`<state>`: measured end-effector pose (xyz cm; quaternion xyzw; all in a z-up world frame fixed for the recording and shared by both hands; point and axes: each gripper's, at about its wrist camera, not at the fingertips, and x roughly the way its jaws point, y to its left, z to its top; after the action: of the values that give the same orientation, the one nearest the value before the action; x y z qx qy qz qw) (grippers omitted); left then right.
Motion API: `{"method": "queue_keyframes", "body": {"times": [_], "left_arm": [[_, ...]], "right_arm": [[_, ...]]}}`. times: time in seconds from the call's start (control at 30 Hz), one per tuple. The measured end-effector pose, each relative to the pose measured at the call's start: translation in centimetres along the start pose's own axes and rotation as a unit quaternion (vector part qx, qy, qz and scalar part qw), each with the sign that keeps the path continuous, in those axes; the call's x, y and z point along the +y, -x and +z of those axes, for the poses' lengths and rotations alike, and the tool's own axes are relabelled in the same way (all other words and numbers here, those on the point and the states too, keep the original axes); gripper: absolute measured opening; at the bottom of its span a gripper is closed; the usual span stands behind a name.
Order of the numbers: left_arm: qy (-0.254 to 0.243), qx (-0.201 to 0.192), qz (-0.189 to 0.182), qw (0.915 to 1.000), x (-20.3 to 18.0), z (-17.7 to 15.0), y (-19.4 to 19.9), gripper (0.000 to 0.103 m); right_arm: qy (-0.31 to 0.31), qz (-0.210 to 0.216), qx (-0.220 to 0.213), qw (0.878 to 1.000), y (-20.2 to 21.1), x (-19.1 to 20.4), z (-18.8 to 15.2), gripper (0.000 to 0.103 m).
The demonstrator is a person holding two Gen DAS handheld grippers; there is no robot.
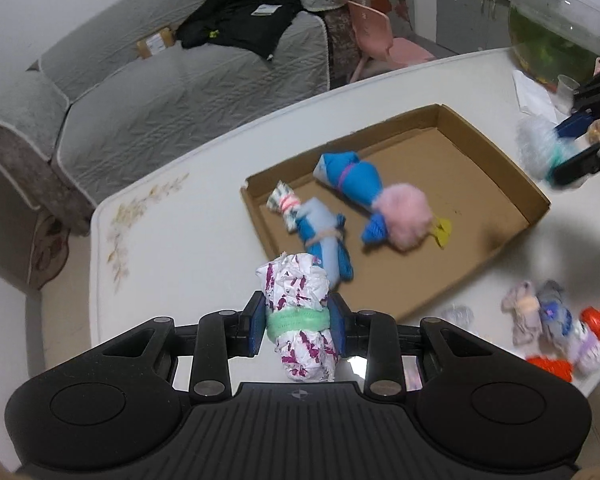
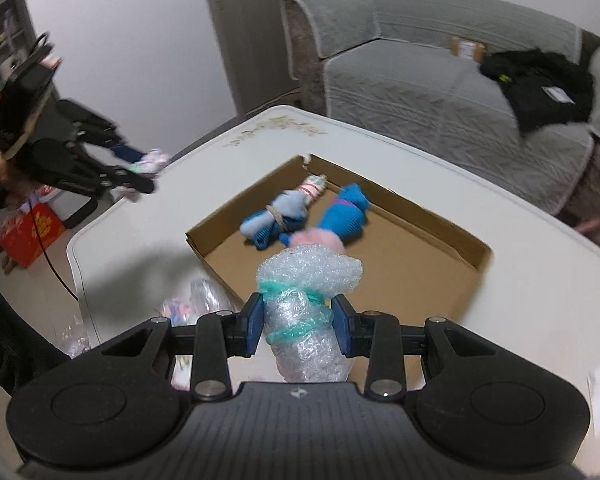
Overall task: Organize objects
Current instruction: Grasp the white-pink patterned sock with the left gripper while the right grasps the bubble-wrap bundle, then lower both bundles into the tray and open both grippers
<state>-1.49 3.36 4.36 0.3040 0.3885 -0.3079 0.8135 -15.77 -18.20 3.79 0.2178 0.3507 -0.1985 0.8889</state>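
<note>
My left gripper [image 1: 298, 328] is shut on a white and purple paper bundle [image 1: 300, 304] tied with a green band, held above the near edge of a shallow cardboard tray [image 1: 492, 160]. My right gripper [image 2: 299, 326] is shut on a bubble-wrap bundle [image 2: 308, 280] tied with teal band, above the tray's [image 2: 440, 224] near side. In the tray lie a blue cloth roll with a pink pompom [image 1: 364, 188] and a light blue roll tied to a striped piece [image 1: 320, 236]; both show in the right wrist view, the pompom roll [image 2: 346, 216] and the light blue roll [image 2: 278, 216].
The tray sits on a white table [image 1: 172, 240]. Several small wrapped bundles [image 1: 552, 320] and red pieces [image 1: 598, 320] lie at the table's right front. A glass fish bowl [image 1: 556, 36] stands at the far right. A grey sofa [image 1: 160, 92] with a black jacket is behind.
</note>
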Motion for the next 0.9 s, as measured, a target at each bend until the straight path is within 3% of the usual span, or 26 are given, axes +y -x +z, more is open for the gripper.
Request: {"method": "queue_keyframes", "body": {"times": [0.23,0.53,0.9], "left_arm": [[-0.030,0.012,-0.037,0.9988,-2.7,2.0,-5.7,0.039],[-0.037,0.068,-0.046,0.9959,-4.2,-0.2,-11.6,0.039],[-0.026,0.081,-0.042,0.9955,-4.0,-0.7,-13.4,0.042]], "right_arm": [[0.025,0.021,0.036,0.999,-6.1,1.3,1.8,0.033],[0.042,0.026,0.084,0.995,-12.4,2.5,1.8,0.033],[0.053,0.007,0.117,0.992,-16.1,3.3,1.1,0.037]]}}
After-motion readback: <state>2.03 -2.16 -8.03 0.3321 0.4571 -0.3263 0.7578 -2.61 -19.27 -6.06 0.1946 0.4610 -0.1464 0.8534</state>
